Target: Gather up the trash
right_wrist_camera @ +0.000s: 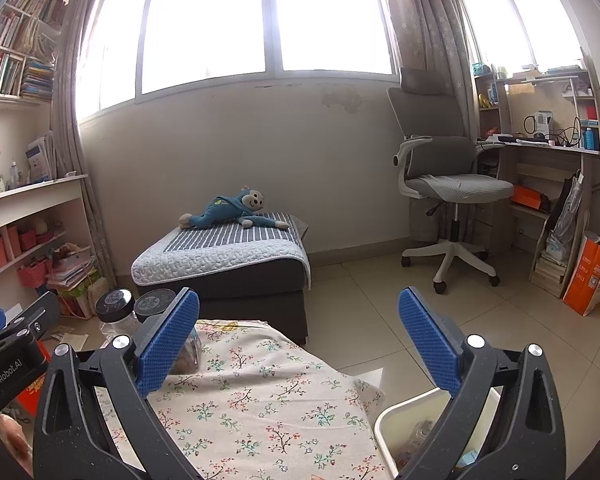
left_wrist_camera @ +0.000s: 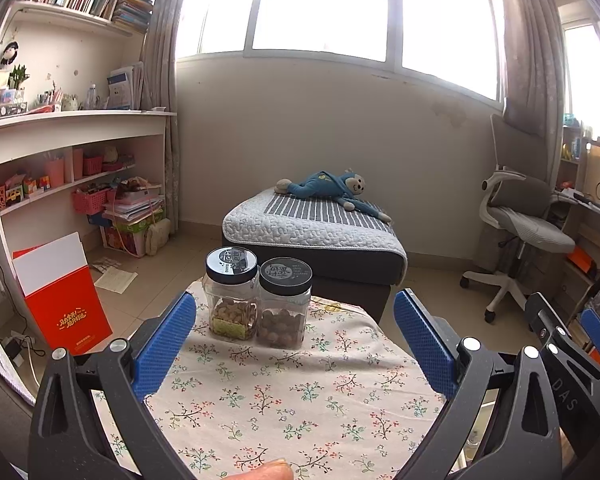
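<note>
My left gripper (left_wrist_camera: 296, 340) hangs open over a table with a floral cloth (left_wrist_camera: 276, 404), nothing between its blue pads. Two clear jars with black lids stand at the table's far edge: a left jar (left_wrist_camera: 231, 300) of pale nuts and a right jar (left_wrist_camera: 285, 308) of brown round nuts. My right gripper (right_wrist_camera: 300, 340) is also open and empty, over the table's right edge (right_wrist_camera: 260, 400). Below it, to the right of the table, stands a white bin (right_wrist_camera: 416, 424) with some crumpled scraps inside. No loose trash shows on the cloth.
A padded ottoman (left_wrist_camera: 316, 232) with a blue plush monkey (left_wrist_camera: 332, 190) sits beyond the table. A red and white box (left_wrist_camera: 62, 300) leans by the shelves on the left. An office chair (right_wrist_camera: 448, 196) and a desk (right_wrist_camera: 552, 168) stand on the right. A fingertip (left_wrist_camera: 260, 472) shows at the bottom.
</note>
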Tool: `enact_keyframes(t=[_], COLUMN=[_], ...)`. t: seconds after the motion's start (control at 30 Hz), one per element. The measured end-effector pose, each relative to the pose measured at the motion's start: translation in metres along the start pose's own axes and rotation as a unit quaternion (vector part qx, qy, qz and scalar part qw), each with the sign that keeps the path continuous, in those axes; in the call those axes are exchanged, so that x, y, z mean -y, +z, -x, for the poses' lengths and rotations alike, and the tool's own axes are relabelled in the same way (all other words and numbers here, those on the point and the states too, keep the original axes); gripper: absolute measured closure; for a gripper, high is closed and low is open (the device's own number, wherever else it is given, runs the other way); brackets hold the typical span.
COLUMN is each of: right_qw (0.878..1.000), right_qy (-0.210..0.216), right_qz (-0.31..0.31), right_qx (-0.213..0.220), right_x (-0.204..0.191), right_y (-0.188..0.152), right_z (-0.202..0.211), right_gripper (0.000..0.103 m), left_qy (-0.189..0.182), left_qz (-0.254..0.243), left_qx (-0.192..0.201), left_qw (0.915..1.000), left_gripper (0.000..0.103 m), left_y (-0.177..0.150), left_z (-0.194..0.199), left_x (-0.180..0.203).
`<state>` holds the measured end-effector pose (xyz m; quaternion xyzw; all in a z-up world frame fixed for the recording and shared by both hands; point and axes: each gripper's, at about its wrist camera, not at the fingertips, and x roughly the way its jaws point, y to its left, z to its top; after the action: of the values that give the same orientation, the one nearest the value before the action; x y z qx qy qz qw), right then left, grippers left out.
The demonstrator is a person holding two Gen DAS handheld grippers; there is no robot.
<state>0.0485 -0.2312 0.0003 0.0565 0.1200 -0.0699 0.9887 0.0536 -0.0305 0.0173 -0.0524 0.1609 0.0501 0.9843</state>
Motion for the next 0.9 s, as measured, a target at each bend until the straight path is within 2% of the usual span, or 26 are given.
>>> enact_keyframes(t=[0.9], right_qw=[1.0], right_qy=[-0.006], right_qz=[0.003], right_qx=[0.001], right_x=[0.0051], right_y=[-0.0015], right_z=[0.0001], right_gripper=[0.007], left_qy=[0.001], left_qz=[-0.005], left_qx=[0.001], left_qw=[1.0], left_gripper=[0.007], left_y=[0.0015], left_z=[0.0016], left_x=[0.005])
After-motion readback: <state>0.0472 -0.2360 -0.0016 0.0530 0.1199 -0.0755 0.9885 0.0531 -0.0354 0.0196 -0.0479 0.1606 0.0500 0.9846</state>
